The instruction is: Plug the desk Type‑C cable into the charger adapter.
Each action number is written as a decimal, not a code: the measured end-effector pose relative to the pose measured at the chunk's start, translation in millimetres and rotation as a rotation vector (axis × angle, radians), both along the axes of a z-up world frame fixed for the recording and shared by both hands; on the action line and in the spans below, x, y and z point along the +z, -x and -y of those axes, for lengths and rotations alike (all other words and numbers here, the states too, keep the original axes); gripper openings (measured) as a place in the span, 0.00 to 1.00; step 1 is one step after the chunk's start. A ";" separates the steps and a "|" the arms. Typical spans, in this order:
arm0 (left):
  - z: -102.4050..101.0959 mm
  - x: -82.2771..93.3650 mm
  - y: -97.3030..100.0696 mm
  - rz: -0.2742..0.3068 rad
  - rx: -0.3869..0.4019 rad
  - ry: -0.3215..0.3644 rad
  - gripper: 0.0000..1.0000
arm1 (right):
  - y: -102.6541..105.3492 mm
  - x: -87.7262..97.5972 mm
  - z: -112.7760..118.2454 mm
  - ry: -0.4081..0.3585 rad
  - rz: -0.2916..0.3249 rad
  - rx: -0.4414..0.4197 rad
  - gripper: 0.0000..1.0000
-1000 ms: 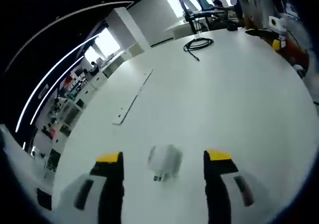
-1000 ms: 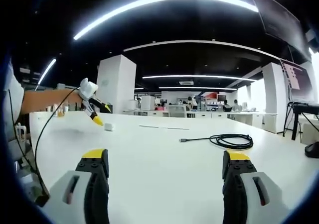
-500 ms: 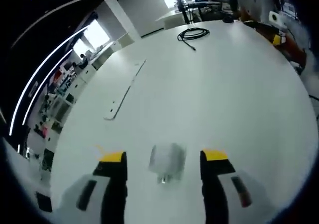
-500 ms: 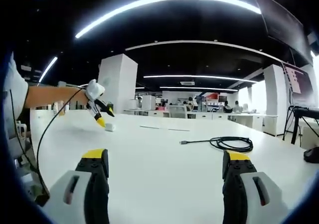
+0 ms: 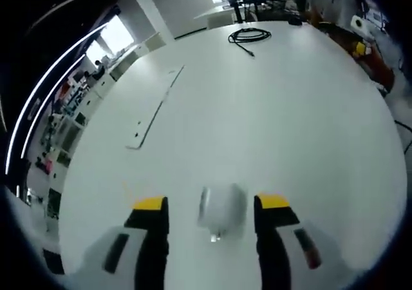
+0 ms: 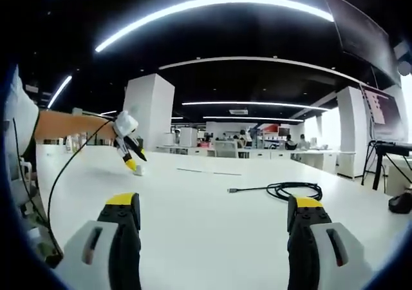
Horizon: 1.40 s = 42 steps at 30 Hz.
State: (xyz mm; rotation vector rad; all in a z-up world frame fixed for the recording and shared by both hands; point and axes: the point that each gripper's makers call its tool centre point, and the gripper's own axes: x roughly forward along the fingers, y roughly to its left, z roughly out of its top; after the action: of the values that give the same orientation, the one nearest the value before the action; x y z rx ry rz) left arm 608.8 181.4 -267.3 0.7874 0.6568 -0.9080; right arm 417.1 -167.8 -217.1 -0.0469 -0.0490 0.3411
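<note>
I have the left gripper (image 5: 212, 205) down over the adapter (image 5: 222, 207), jaws apart with the white block sitting between the yellow tips. Clear gap on both sides, so it's released, not gripping yet. I straddle it like this so a close would catch its two flat sides and keep it from skating on the smooth desk (image 5: 277, 109).

The adapter is a small white cube with rounded edges, blurred at this range. A small metallic bit shows at its near end, towards me; I read that as the prongs, though it's too soft to be sure. If so, the Type‑C port likely faces away, toward the cable, which would suit the plug-in.

The cable (image 5: 248, 36) is a black coil at the far end of the desk, well apart from the adapter, with one loose end trailing out toward me.

In the right gripper view, the right gripper (image 6: 213, 209) is held low over the desk, jaws wide and empty, pointed roughly at the cable (image 6: 283, 190). The straight tail ends in a small plug (image 6: 232, 190), lying flat. That's the end I need. I also see the left gripper (image 6: 131, 154) there, tips down at the adapter (image 6: 137, 171).

My read: adapter first, cable pick not started.
</note>
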 end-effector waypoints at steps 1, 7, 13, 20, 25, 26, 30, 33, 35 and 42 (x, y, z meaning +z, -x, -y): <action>0.8 -1.2 0.2 -0.009 0.000 0.003 0.49 | -0.3 -0.1 0.2 0.000 0.000 0.000 0.96; -2.7 -5.2 -6.6 -0.059 -0.010 0.002 0.37 | -1.1 2.7 -0.9 0.003 0.013 0.009 0.96; -7.7 -7.2 -13.8 -0.101 -0.001 -0.012 0.34 | -1.9 2.3 -2.2 -0.002 0.016 0.011 0.96; -11.1 -9.6 -19.6 -0.132 0.004 -0.006 0.31 | -1.8 -0.8 -1.1 -0.005 0.018 0.007 0.95; -14.7 -11.6 -21.5 -0.157 0.015 -0.019 0.30 | -1.4 -1.1 -3.2 -0.010 0.020 0.009 0.95; -15.0 -12.2 -21.6 -0.163 0.018 -0.019 0.30 | -1.4 -1.1 -3.6 -0.011 0.020 0.010 0.95; -17.4 -16.1 -24.6 -0.192 0.020 -0.025 0.26 | -1.5 -3.4 -5.8 -0.016 0.011 0.016 0.95; -11.3 -16.8 -10.9 -0.199 0.019 -0.032 0.26 | -1.3 -4.9 -6.7 -0.016 0.007 0.019 0.95; -7.0 -18.2 -2.5 -0.204 0.016 -0.034 0.26 | -1.4 -5.9 -7.2 -0.018 0.003 0.021 0.95; -6.5 -19.7 -4.2 -0.214 0.003 -0.047 0.26 | -2.2 -5.9 -10.2 -0.052 -0.006 0.036 0.94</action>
State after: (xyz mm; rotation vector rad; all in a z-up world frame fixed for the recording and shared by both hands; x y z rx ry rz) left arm 613.0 188.0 -287.0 0.7366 0.8694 -0.9858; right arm 419.3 -157.6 -223.0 0.0061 -0.0532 0.3757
